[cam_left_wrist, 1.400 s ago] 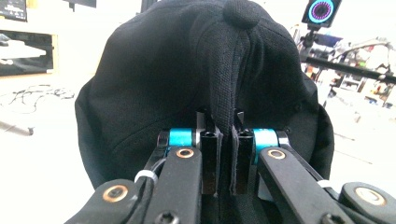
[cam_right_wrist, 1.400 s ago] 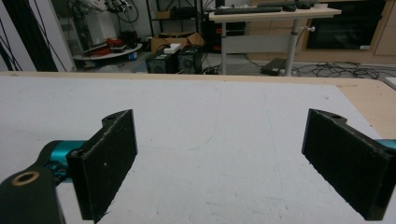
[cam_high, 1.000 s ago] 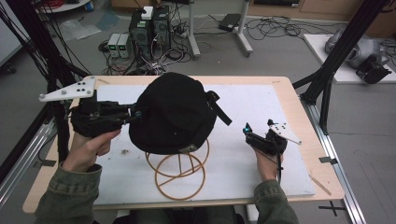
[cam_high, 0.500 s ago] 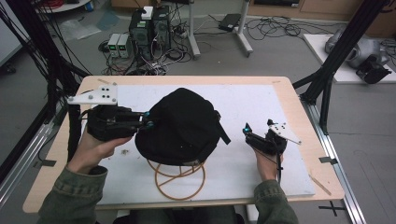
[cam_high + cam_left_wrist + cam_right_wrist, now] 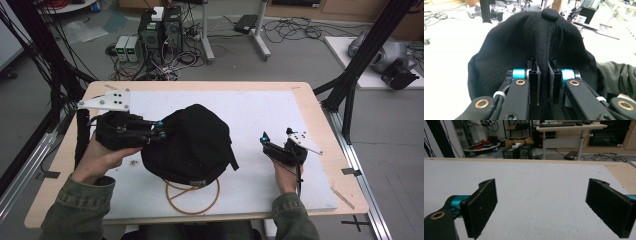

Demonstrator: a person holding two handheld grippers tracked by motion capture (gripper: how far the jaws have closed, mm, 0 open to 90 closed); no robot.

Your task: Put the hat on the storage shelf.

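- The black fabric baseball cap sits lower and more to the near side than a second ago, now draped over the tan wire hat stand with only the stand's base ring showing under its near edge
- The left gripper pinches a raised fold of the cap's crown; in the left gripper view its jaws stand nearly together, the ridge of cloth squeezed between the pads and running up to the round top button
- That gripper has come in from the left with the cap, and its jaws have just eased apart a touch, though the fold is still between them
- My reading: the cap is being settled onto the stand, and the slight loosening suggests release is near
- The right gripper rests on the white table mat, well apart from the cap, unmoved since the earlier pictures
- Its jaws gape wide with nothing between them, bare mat showing past the black pads
- The cap looks tilted, so it may need straightening
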